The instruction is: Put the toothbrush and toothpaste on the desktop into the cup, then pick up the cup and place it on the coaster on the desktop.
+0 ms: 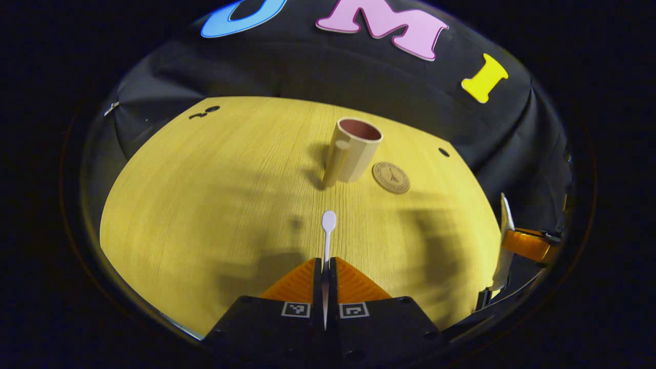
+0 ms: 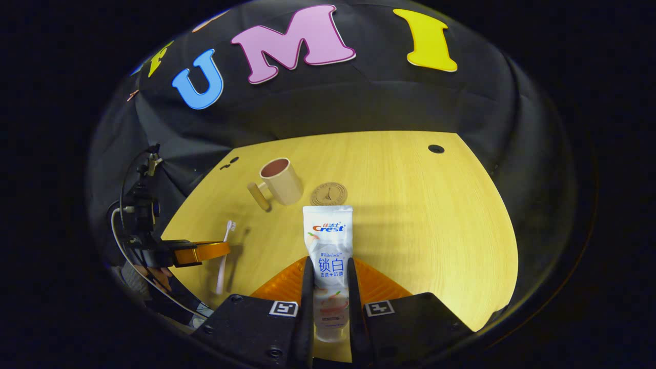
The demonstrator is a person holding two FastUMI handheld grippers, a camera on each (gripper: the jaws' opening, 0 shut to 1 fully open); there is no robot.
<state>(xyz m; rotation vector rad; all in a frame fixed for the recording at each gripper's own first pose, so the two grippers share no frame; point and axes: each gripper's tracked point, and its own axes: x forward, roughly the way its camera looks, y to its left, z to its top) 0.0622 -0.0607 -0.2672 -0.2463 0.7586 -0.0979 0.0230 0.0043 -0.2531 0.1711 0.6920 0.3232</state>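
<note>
**Two items gripped, both lifted clear of the desk and facing the cup**

Nearest you in the left gripper view, your left gripper (image 1: 325,266) has its jaws clenched on the thin white plastic toothbrush (image 1: 328,230). The brush runs straight forward along the fingers, so its end already aims at the cup. Its shadow falls apart from it on the yellow wood-grain desktop (image 1: 205,205), which suggests it is held above the surface.

Nearest you in the right gripper view, your right gripper (image 2: 329,277) grasps the white plastic toothpaste tube (image 2: 328,241) by its sides, crimped flat end forward. That hold probably leaves the tube free to slide in lengthwise.

Farther off, in the middle of the desktop, stands the beige cup with a handle and a reddish-brown inside (image 1: 353,151). It is upright, mouth open, with nothing visible in it. Just beside it, on its right in both views, lies the round tan coaster (image 1: 390,177), bare.

Neither item is in the cup yet. The mouth looks narrow, so taking them one at a time seems wise.
</note>
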